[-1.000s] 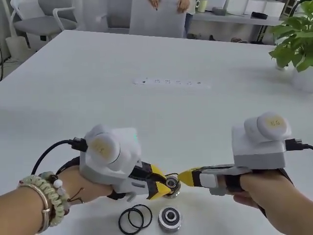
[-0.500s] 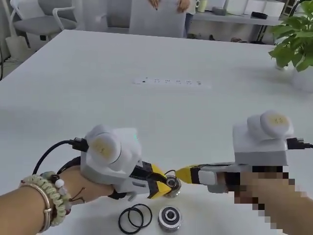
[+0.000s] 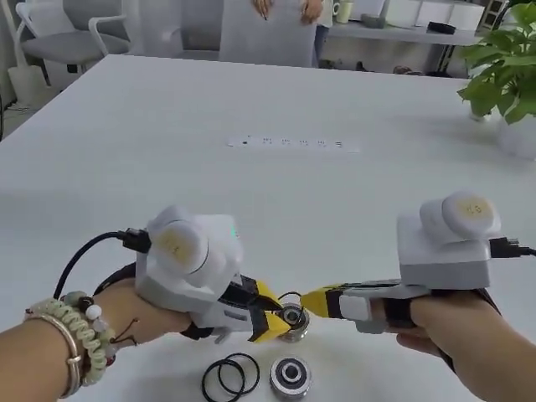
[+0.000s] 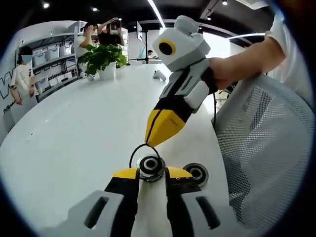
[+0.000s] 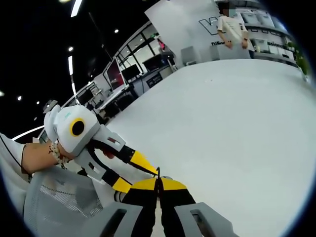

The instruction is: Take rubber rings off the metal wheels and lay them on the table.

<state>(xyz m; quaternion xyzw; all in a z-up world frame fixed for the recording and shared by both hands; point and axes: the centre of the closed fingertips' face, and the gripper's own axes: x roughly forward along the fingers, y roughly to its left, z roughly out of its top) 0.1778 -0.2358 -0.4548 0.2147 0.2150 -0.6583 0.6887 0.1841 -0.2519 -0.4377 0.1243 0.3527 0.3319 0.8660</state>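
Observation:
My left gripper is shut on a small metal wheel, which sits between its yellow jaws. A thin black rubber ring loops up off that wheel. My right gripper comes in from the right, its yellow tip shut on the ring. In the right gripper view its own jaws are pressed together with a black sliver of the ring between them. A second metal wheel lies flat on the table, with loose black rings to its left.
The white table stretches far ahead, with a flush socket strip in its middle. A potted plant stands at the far right corner. A person stands beyond the far edge, near an office chair.
Both grippers stay almost where they were, locked on the wheel and the ring. The right gripper's tip has edged slightly left, toward the wheel.

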